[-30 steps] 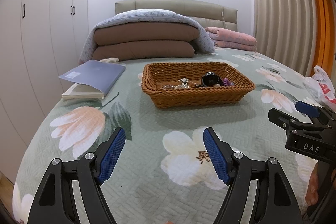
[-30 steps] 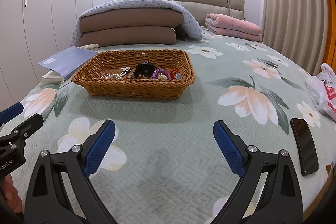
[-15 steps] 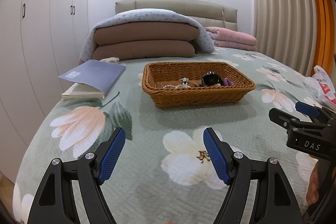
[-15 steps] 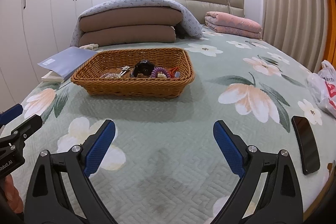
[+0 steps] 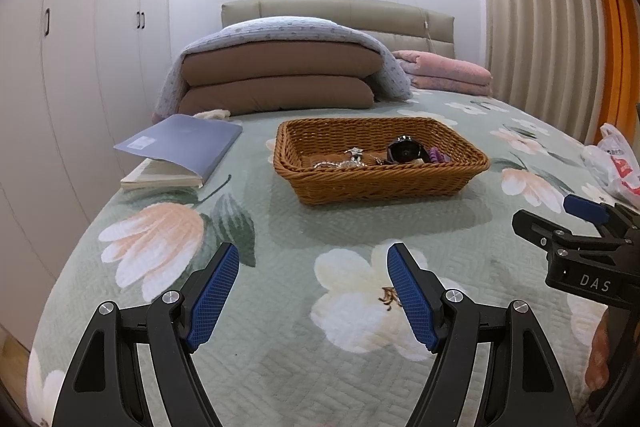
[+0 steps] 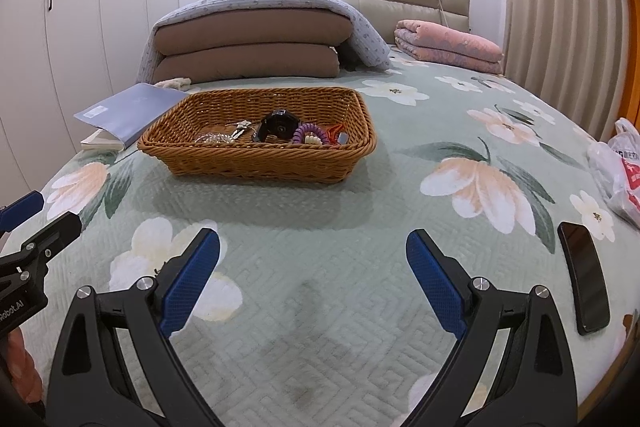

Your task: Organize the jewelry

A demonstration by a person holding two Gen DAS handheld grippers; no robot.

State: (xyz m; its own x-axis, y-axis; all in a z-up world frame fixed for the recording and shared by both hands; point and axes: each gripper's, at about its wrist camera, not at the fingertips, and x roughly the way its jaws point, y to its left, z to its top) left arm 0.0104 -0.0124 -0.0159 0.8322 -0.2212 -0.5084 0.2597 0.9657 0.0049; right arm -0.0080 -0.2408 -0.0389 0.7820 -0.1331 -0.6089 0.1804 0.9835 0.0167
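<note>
Rectangular brown wicker basket (image 6: 256, 163) on floral green bedspread (image 6: 320, 287) held black round-faced watch (image 6: 280, 126), purple coil bracelet (image 6: 306, 133), silver chain (image 6: 214, 137): probably light, tangle-prone; grip watch body. Left gripper (image 5: 312, 287), right gripper (image 6: 312, 275): wide apart, empty.

My left tongs (image 5: 312, 281) and right tongs (image 6: 313, 267) are black plastic frames with silver screws and textured blue pads (image 5: 410, 297); white "DAS" lettering marks one side.

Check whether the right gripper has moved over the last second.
Yes, slightly: the right gripper has eased forward and leftward; the brown woven wicker basket and black phone sit lower in its view.
</note>
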